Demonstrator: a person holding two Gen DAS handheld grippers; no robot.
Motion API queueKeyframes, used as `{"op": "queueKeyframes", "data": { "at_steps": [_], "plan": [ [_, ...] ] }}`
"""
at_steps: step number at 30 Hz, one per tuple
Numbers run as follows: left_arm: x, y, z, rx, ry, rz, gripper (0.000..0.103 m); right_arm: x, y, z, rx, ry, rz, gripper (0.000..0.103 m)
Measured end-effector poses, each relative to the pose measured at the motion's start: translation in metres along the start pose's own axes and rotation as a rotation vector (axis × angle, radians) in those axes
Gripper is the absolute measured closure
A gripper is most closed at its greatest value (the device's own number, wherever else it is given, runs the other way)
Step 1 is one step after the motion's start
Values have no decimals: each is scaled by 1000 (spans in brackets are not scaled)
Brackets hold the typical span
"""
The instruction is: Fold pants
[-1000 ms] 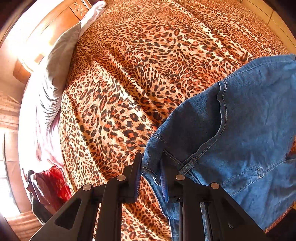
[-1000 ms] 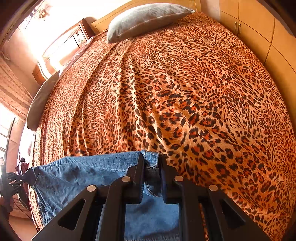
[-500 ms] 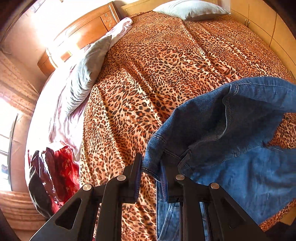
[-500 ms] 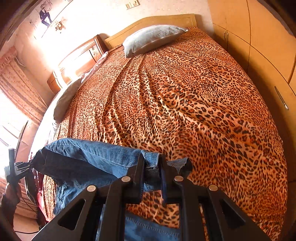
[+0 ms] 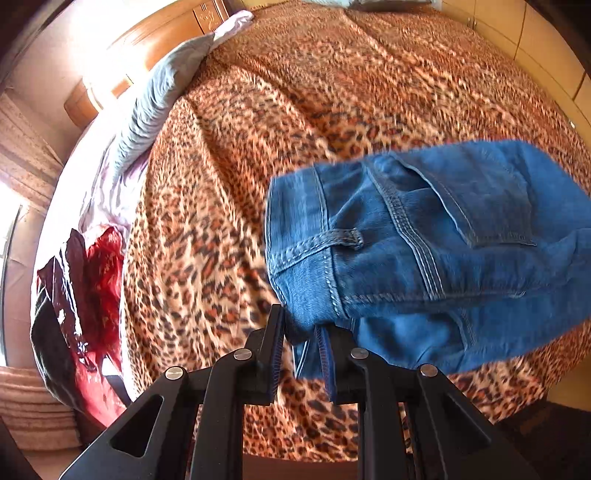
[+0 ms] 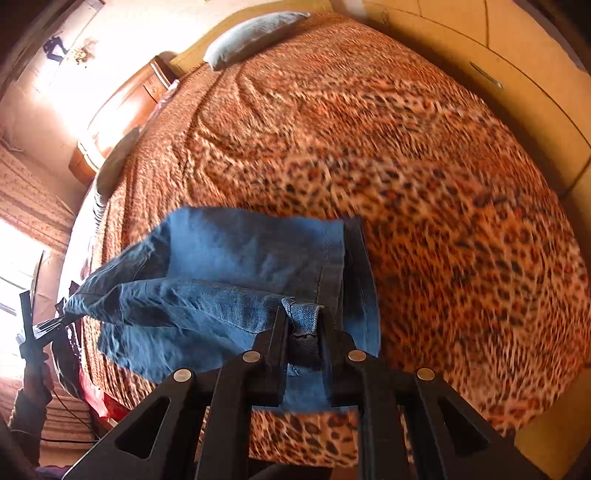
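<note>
Blue denim pants (image 5: 424, 251) hang in the air above a bed with a leopard-print cover (image 5: 229, 192). My left gripper (image 5: 299, 332) is shut on the waistband corner, near a belt loop and back pocket. In the right wrist view the pants (image 6: 229, 280) stretch leftward, and my right gripper (image 6: 303, 325) is shut on the other waistband corner. The left gripper (image 6: 40, 328) shows far left there, holding the far corner. The legs hang below, partly hidden.
Grey pillows (image 5: 159, 96) and a pale sheet lie along the bed's left side, with red and dark clothes (image 5: 85, 295) at its edge. A wooden headboard (image 6: 125, 110) and another pillow (image 6: 251, 33) are at the far end. Cupboard doors (image 6: 517, 85) line the right.
Both grippers have lifted the pants off the bed and raised them higher, the waistband pulled between them. The views are blurred with motion.
</note>
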State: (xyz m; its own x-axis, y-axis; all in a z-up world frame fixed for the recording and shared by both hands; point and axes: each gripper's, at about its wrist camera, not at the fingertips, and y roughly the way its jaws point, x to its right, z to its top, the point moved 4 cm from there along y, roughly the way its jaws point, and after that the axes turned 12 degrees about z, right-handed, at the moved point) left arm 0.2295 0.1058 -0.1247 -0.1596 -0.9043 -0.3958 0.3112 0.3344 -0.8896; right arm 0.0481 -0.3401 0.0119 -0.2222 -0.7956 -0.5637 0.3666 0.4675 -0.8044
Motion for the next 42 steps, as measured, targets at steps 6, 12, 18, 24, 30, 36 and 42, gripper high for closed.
{"op": "queueKeyframes", "data": {
  "at_steps": [6, 12, 18, 24, 30, 36, 42],
  "plan": [
    [3, 54, -49, -150, 73, 10, 87, 20, 26, -60, -55, 33, -156, 83],
    [-50, 31, -62, -201, -145, -277, 73, 4, -14, -64, 6, -1, -230, 80],
    [-50, 6, -41, -119, -234, -387, 27, 4, -62, -55, 205, 298, 30, 46],
    [-27, 35, -34, -227, -365, -481, 26, 9, -2, -71, 125, 577, 158, 46],
    [-29, 73, -35, -364, -515, -553, 26, 25, 40, -77, 190, 796, 263, 46],
    [-27, 85, -27, -382, -519, -510, 25, 49, 58, -77, 254, 992, 314, 46],
    [-15, 71, -23, -377, -546, -490, 77, 48, 65, -69, 274, 1016, 303, 86]
  ]
}}
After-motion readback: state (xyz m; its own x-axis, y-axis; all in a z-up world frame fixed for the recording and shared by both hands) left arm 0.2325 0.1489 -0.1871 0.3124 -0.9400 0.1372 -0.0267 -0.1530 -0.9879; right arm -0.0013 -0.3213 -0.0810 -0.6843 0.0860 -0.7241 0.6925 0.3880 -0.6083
